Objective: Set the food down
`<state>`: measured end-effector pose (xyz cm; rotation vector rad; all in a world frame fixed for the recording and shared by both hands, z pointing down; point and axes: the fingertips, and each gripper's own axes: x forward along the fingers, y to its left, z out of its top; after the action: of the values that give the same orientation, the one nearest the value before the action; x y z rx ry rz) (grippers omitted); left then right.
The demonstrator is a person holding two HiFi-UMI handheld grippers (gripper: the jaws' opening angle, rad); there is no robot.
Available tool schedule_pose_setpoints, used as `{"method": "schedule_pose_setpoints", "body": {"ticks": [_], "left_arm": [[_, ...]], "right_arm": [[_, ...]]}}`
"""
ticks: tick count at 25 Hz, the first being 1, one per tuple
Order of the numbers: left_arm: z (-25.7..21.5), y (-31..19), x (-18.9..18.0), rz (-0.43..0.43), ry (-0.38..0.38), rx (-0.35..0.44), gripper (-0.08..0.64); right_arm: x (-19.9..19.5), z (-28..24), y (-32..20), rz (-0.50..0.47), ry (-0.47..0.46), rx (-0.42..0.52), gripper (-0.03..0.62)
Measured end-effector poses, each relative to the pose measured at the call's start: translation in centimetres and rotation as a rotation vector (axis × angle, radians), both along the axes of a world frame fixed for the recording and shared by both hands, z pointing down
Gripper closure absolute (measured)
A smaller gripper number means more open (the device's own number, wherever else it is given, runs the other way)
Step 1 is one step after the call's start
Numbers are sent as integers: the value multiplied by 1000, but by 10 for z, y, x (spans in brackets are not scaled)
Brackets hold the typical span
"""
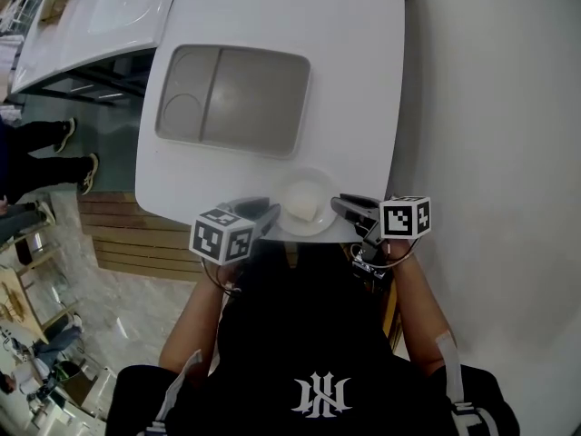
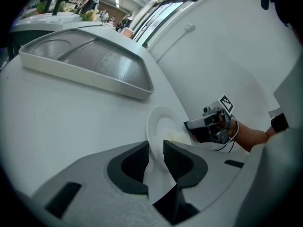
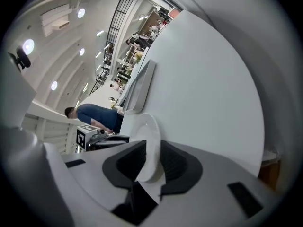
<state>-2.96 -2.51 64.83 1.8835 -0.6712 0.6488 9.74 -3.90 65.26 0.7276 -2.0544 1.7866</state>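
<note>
A small white plate (image 1: pixel 320 226) rests at the near edge of the white table (image 1: pixel 272 16), with a pale piece of food (image 1: pixel 304 209) on it. My left gripper (image 1: pixel 270 214) holds the plate's left rim and my right gripper (image 1: pixel 340 204) its right rim. In the left gripper view my left gripper (image 2: pixel 156 150) has its pads closed on the rim of the plate (image 2: pixel 158 119), with the food (image 2: pixel 176 136) and the right gripper (image 2: pixel 189 126) beyond. In the right gripper view my right gripper (image 3: pixel 152 155) clamps the plate (image 3: pixel 149 131) edge-on.
A grey two-compartment tray (image 1: pixel 231 98) lies empty on the table behind the plate. A white curved wall (image 1: pixel 490 107) runs along the table's right side. A person's legs (image 1: pixel 45 153) stand on the floor at far left. More tables and people are farther off.
</note>
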Motion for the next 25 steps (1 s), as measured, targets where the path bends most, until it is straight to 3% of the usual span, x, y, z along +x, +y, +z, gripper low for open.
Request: {"method": "schedule_pose_setpoints", "body": {"ticks": [3,5,11,19,25], "left_arm": [[7,0,-2,10,-14,-6,499],[6,2,-1,5,-17,0,505],[-8,-6,-8,0,-14,25,509],[-34,-51,-30,-8,-14,111,509],[-63,-61,-38,-15,-30,161,509]], "right_arm": [[0,6,-5,29,-12,-35,519],[3,9,1,26,-6,-60,566],[-3,-11,-4,81,-77,-104,568],[-25,-38,-55,71,-95,-42,568],[-33,-65,-66,65,-106,1,568]]}}
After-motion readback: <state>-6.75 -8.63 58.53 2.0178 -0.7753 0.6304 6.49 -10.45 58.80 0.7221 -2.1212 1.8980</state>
